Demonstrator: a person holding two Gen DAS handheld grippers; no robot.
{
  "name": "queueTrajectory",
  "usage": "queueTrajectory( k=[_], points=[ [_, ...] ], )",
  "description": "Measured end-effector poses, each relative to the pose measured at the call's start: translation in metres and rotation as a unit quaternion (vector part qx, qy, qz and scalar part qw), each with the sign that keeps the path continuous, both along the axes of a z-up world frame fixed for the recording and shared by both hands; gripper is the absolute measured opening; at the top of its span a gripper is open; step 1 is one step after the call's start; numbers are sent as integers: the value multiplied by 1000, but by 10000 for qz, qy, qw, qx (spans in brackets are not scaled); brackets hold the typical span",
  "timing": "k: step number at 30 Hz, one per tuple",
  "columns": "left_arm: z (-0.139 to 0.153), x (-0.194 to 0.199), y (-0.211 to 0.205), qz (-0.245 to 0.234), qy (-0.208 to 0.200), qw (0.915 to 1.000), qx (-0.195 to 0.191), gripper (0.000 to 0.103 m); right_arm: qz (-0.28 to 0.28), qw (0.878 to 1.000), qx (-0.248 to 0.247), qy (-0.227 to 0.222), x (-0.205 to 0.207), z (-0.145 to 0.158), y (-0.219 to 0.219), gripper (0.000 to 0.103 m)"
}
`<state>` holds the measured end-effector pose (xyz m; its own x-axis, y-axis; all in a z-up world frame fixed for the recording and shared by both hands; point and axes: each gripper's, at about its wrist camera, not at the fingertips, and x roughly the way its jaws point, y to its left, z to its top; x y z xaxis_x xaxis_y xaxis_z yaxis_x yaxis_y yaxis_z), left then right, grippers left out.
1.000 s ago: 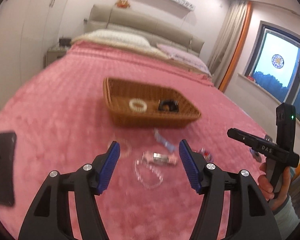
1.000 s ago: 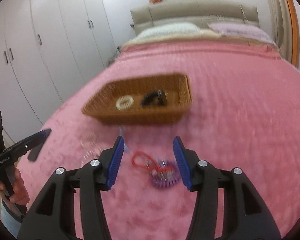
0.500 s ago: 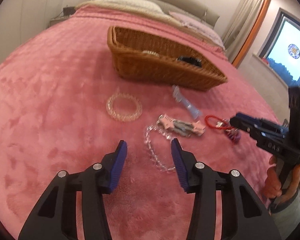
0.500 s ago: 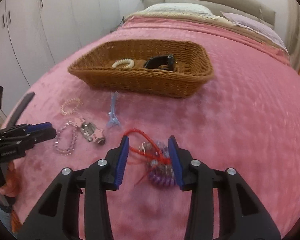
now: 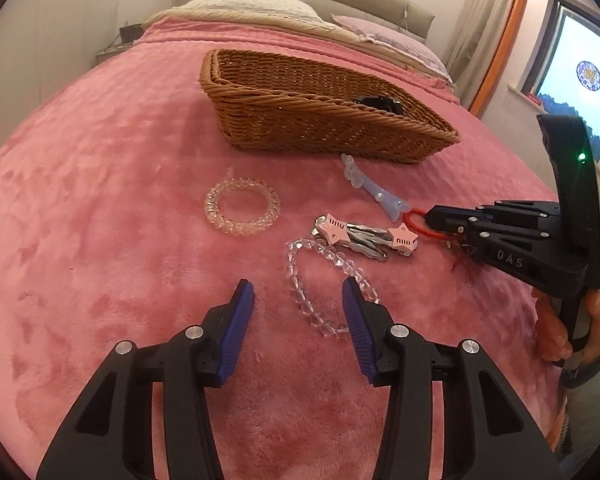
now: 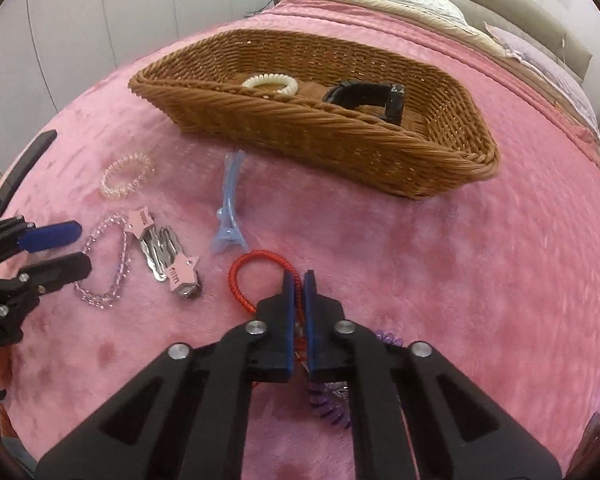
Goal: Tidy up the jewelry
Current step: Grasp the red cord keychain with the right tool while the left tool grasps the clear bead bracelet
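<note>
Left wrist view: the left claw (image 5: pixel 298 300) stands open low over the pink plush bedspread (image 5: pixel 100 280), its jaws wide apart, with the near loop of the clear faceted-bead bracelet (image 5: pixel 324 276) lying between and just ahead of them; nothing is gripped. The brown woven wicker basket (image 5: pixel 320 128) sits farther up the bed, and only a black clasp-like item (image 5: pixel 378 103) shows over its rim from here. Outside the basket lie the clear spiral hair tie (image 5: pixel 242 211), the pale blue plastic hair clip (image 5: pixel 374 194) and the bunch of silver snap clips with pink star ends (image 5: pixel 364 236), the last touching the bead bracelet. At the right edge the right claw (image 5: pixel 440 220) is down on the red braided cord loop (image 5: pixel 418 222). Right wrist view: the right claw (image 6: pixel 299 280) is closed on the red cord (image 6: pixel 256 272), the jaws nearly meeting with the cord pinched between them; a purple spiral hair tie (image 6: pixel 332 408) lies directly beneath the claw body, and whether it is attached to the cord cannot be told. The basket (image 6: pixel 340 144) holds two items, a cream spiral hair tie (image 6: pixel 271 84) and the black clasp-like piece (image 6: pixel 366 98). A flat black phone-like slab (image 6: pixel 22 172) lies at the bed's left edge. Assessment: the task appears under halfway, with two pieces stowed and six loose on the bed; the red cord is gripped but not yet lifted, and the bead bracelet looks to be the left claw's next pick.
</note>
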<state>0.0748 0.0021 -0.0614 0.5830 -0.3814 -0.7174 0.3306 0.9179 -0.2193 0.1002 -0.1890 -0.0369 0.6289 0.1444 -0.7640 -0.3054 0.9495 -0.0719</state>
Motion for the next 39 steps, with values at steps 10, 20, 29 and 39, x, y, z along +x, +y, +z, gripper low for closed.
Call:
queueTrajectory(
  k=[10,20,29,39],
  points=[
    [0,-2,-4,13,-57,9999,102,6,-259,9962,658,-508,-30,47,-15,3],
    [1,-5,2,-28,-5,10000,-65,6,-1001,9818,1599,232,-70,32,-35,3],
    [0,-11,8,-65,45,9999,-93,6,-759,9810,1735,417,-84,1,-31,9],
    [-2,-11,7,-124,39,9999,-111,6,-324,9936,1066,205,-93,-4,-18,61]
  ],
)
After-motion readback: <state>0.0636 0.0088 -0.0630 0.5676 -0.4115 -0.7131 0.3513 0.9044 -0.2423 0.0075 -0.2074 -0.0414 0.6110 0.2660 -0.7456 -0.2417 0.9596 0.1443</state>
